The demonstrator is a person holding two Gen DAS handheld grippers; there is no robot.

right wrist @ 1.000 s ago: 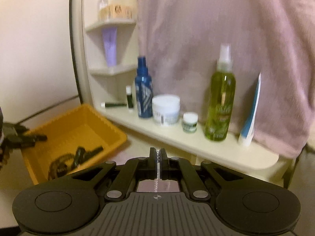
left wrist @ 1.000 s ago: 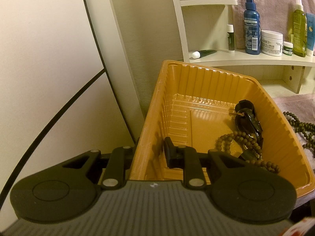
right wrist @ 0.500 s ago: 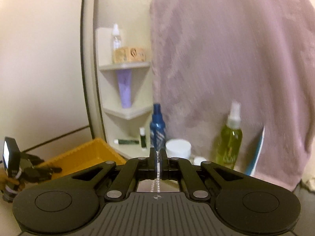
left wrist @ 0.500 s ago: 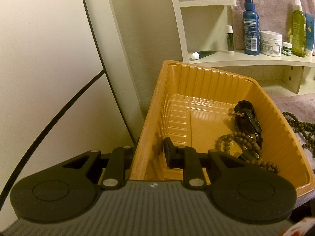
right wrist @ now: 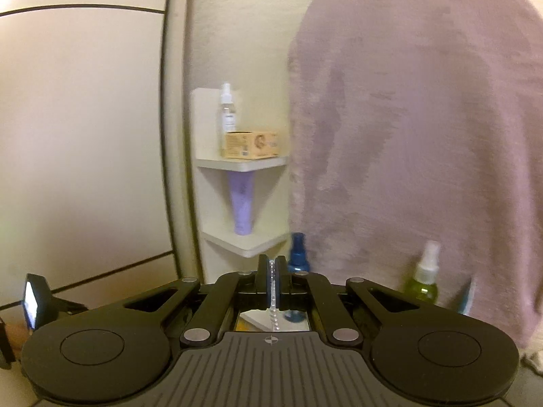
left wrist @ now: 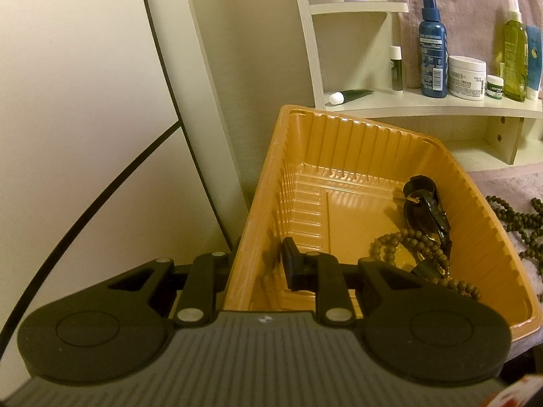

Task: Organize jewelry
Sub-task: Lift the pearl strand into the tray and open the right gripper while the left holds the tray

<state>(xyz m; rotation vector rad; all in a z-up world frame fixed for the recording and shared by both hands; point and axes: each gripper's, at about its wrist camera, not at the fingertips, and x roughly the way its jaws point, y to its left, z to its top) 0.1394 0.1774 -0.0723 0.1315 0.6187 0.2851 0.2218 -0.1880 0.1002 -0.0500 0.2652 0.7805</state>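
Observation:
In the left wrist view my left gripper (left wrist: 253, 268) is shut on the near left wall of an orange plastic tray (left wrist: 339, 135), one finger inside, one outside. A brown bead bracelet (left wrist: 407, 247) and a black strap piece (left wrist: 426, 210) lie in the tray's right part. More dark beads (left wrist: 516, 220) lie on the pink cloth to the right of the tray. In the right wrist view my right gripper (right wrist: 272, 279) is shut on a thin silver bead chain (right wrist: 274, 315) that hangs down between the fingers, raised high and facing the corner shelf.
A white shelf (left wrist: 424, 107) behind the tray holds a blue spray bottle (left wrist: 432, 54), a cream jar (left wrist: 466, 78), a green bottle (left wrist: 514, 57) and a small tube (left wrist: 351, 95). A pink towel (right wrist: 424, 135) hangs at the right. The wall stands close on the left.
My right gripper has risen and tilted up with the chain: the tray and lower shelf have dropped out of its view. My left gripper and the tray have stayed still.

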